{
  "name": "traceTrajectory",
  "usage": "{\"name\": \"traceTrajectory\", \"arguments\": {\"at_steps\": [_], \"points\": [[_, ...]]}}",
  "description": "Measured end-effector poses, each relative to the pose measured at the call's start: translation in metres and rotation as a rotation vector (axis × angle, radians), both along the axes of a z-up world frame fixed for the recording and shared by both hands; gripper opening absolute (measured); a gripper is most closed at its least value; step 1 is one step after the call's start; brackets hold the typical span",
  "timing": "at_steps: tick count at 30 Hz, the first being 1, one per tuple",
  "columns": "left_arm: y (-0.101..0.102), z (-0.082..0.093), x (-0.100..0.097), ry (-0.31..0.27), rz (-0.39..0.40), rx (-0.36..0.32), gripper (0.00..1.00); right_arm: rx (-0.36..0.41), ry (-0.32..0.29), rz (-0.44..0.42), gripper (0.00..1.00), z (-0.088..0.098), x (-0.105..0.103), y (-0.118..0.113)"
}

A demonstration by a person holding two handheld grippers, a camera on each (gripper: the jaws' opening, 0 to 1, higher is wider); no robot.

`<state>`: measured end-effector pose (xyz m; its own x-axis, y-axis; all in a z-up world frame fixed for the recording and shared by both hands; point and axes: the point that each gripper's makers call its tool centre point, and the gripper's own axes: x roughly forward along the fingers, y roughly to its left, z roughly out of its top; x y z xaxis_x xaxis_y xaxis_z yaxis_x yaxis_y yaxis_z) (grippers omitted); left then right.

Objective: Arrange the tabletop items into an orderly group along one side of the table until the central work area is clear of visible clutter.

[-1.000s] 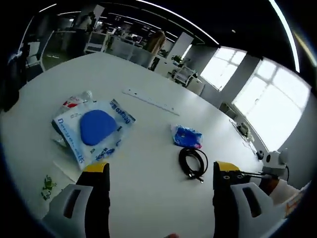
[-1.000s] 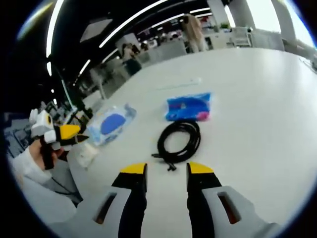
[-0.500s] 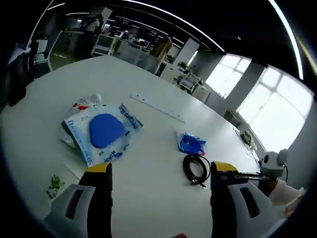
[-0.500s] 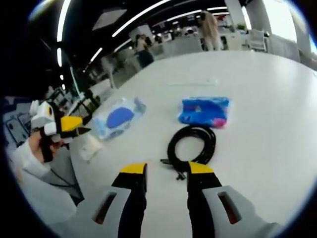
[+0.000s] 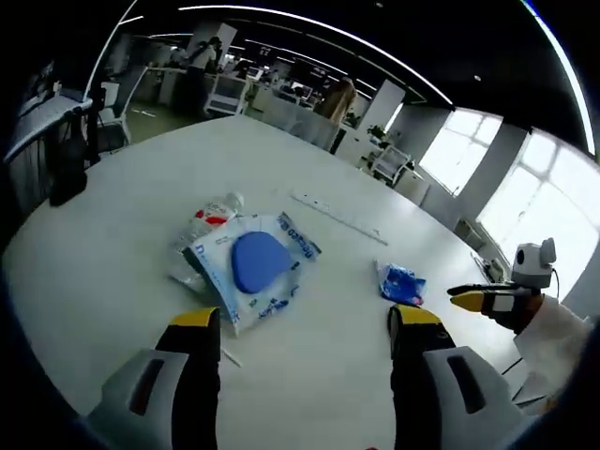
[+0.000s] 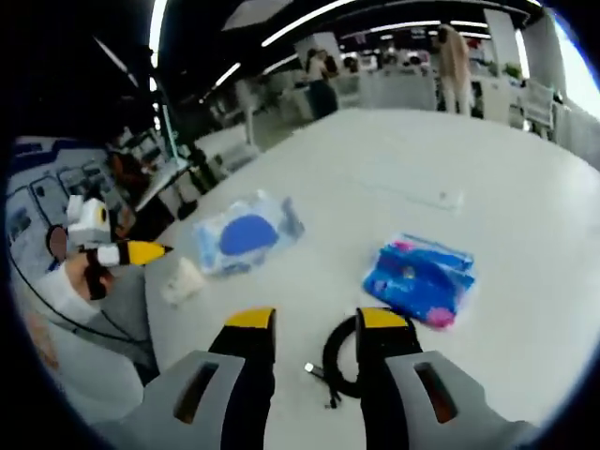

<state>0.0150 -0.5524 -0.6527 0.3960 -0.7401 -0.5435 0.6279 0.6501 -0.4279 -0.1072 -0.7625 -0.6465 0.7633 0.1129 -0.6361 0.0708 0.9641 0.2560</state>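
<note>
The table [image 5: 112,244] is plain white. On it, a clear packet [image 5: 251,268] printed with blue lettering holds a solid blue oval pad. At two o'clock from it in the left gripper view lies a small blue pouch [image 6: 419,279] with pink patches and pale print. The coiled cable [image 6: 339,360] is black. Both grippers, left [image 5: 302,323] and right [image 6: 307,323], have black jaws tipped in yellow on grey bodies.

left gripper [image 5: 298,323]: jaws wide apart, rising from 6 o'clock | right gripper [image 6: 308,323]: jaws parted, narrower gap, rising from 6 o'clock
</note>
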Motion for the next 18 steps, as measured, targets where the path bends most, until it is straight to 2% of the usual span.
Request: {"name": "traceTrajectory", "arguments": {"at_steps": [2,5,7,10,15,18], "points": [[0.002,-0.001,0.003,0.006,0.009,0.004,0.74,-0.024,0.007,0.042,0.32,0.005,0.012,-0.001],[0.006,-0.005,0.008,0.018,0.025,0.018,0.72,-0.038,0.022,0.187,0.32,0.013,0.033,0.007],[0.007,-0.011,0.01,0.032,0.021,0.03,0.7,-0.032,0.038,0.249,0.32,0.018,0.044,0.009],[0.01,-0.019,0.014,0.034,0.015,0.076,0.67,-0.034,0.033,0.259,0.33,0.022,0.062,0.005],[0.009,-0.027,0.019,0.057,0.031,0.079,0.65,-0.049,0.057,0.307,0.33,0.013,0.082,0.007],[0.006,-0.031,0.022,0.063,0.031,0.086,0.6,-0.048,0.06,0.304,0.32,0.008,0.096,0.003]]}}
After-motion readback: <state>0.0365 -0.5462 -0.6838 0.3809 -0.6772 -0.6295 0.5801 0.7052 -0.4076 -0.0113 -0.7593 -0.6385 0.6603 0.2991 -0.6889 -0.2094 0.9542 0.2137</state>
